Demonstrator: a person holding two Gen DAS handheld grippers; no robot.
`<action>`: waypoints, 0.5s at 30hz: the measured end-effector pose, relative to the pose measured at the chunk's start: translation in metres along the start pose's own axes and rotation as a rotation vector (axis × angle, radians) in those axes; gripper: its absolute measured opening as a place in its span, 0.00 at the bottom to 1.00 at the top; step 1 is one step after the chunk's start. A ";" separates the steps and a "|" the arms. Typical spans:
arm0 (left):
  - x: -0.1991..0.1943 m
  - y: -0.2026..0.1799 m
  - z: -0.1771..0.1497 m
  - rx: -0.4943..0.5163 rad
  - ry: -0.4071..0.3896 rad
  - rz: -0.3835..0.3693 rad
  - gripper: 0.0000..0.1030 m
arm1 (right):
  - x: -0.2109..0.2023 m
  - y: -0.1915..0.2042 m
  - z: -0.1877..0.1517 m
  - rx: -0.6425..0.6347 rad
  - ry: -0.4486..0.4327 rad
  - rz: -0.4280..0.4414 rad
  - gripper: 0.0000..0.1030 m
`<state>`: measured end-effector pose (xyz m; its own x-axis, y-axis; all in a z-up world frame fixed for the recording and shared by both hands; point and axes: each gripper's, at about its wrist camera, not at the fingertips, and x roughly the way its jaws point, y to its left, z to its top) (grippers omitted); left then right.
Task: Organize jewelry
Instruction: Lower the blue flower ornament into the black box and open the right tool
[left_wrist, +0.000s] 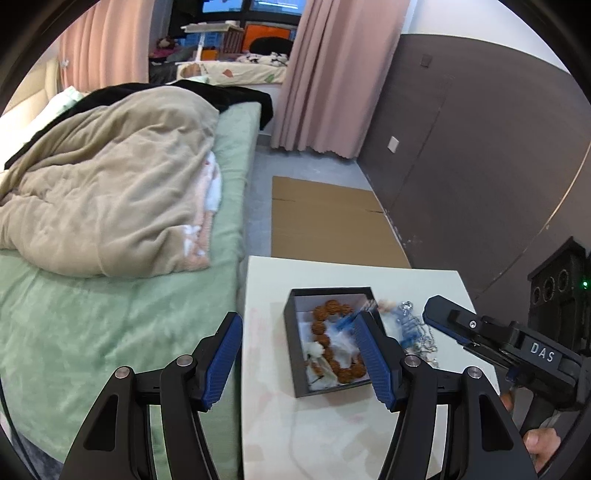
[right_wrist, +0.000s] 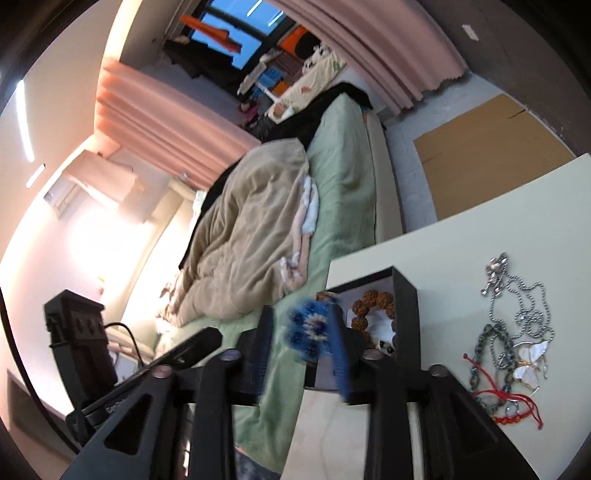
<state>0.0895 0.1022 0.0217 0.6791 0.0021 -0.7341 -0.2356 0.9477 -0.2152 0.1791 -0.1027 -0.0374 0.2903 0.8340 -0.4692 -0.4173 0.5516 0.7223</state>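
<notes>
A black open box (left_wrist: 293, 354) stands on the white table (left_wrist: 314, 424) and holds a brown bead bracelet (left_wrist: 327, 334) on white padding. My left gripper (left_wrist: 299, 362) is open and empty, its right finger at the box's near right wall. My right gripper (right_wrist: 301, 339), tilted sideways, has a blurred blue bead bracelet (right_wrist: 308, 328) between its fingers, over the box's edge (right_wrist: 404, 314). From the left wrist view it (left_wrist: 436, 317) comes in from the right, with blurred blue beads (left_wrist: 349, 321) over the box. A silver chain (right_wrist: 524, 299), a green bead bracelet (right_wrist: 491, 350), a butterfly pendant (right_wrist: 530, 360) and red cord (right_wrist: 517, 406) lie beside the box.
A bed with green sheet (left_wrist: 92, 332) and beige blanket (left_wrist: 110, 184) borders the table's left side. Flat cardboard (left_wrist: 328, 221) lies on the floor beyond the table. A dark wall (left_wrist: 461, 147) runs along the right.
</notes>
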 end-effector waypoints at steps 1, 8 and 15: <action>-0.001 0.003 -0.001 -0.005 -0.003 0.004 0.62 | 0.001 -0.002 0.000 0.011 0.009 -0.004 0.59; -0.003 0.009 -0.006 -0.018 0.000 0.016 0.63 | -0.017 -0.012 0.000 0.029 0.005 -0.074 0.91; -0.003 -0.002 -0.009 0.005 0.017 0.003 0.74 | -0.043 -0.027 -0.004 0.043 0.036 -0.174 1.00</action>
<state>0.0817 0.0973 0.0185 0.6667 -0.0006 -0.7453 -0.2341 0.9492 -0.2102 0.1744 -0.1534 -0.0386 0.3239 0.7265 -0.6061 -0.3261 0.6871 0.6493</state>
